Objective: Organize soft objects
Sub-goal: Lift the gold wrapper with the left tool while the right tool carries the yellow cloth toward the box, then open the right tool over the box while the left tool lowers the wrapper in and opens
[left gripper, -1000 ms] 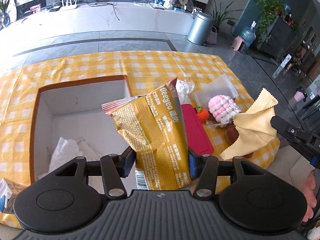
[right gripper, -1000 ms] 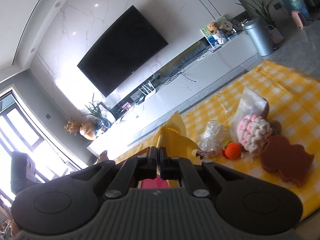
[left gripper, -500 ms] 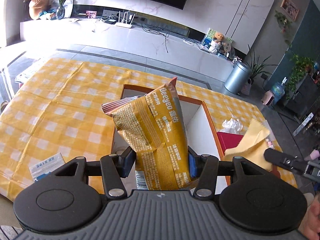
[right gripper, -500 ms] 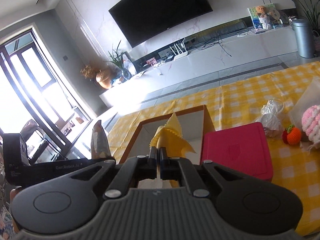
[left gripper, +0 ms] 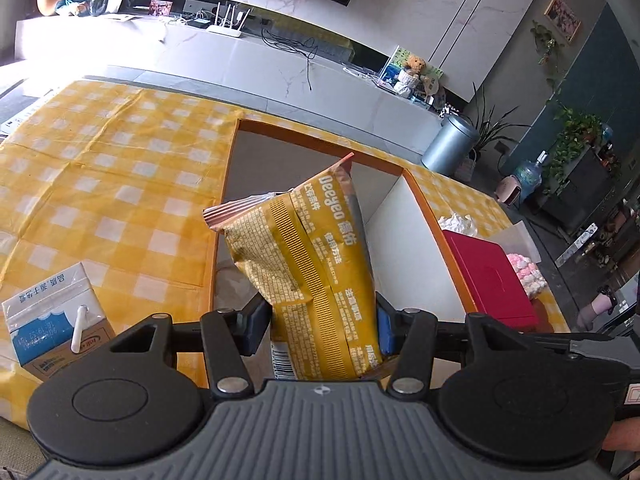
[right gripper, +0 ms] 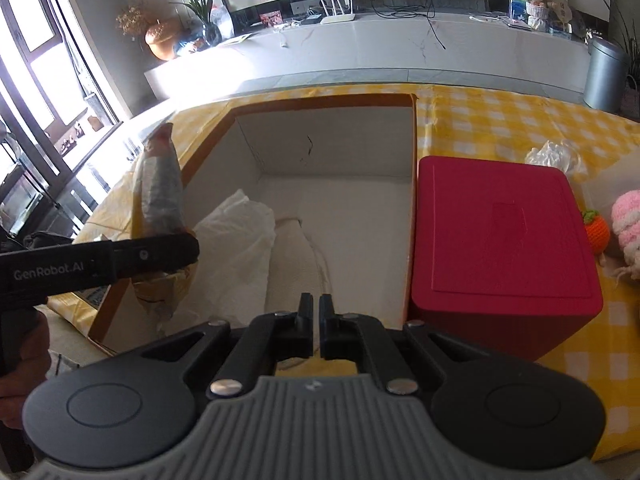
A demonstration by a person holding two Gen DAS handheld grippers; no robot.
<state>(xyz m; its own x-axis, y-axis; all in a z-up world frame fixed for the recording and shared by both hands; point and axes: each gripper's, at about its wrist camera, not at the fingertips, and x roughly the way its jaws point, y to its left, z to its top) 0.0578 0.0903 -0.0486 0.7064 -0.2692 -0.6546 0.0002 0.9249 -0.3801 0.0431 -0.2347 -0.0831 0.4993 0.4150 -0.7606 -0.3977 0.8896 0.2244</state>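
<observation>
A yellow snack bag (left gripper: 316,276) stands upright, long axis vertical with its crimped top pointing up, pinched by the left hand-held gripper (left gripper: 318,324) just above the near left corner of an open white box (left gripper: 412,236) on the bench (left gripper: 104,184). The right hand-held gripper (right gripper: 316,320) hovers over the box with its fingers nearly pressed together; a yellow scrap shows beneath them, but I cannot tell whether they grip it. White crumpled paper (right gripper: 236,240) already lies inside, while a pink knitted toy (right gripper: 628,220), a small orange toy (right gripper: 596,232) and a crumpled plastic bag (right gripper: 556,156) wait beside a red box (right gripper: 500,236), so much sorting seems left.
</observation>
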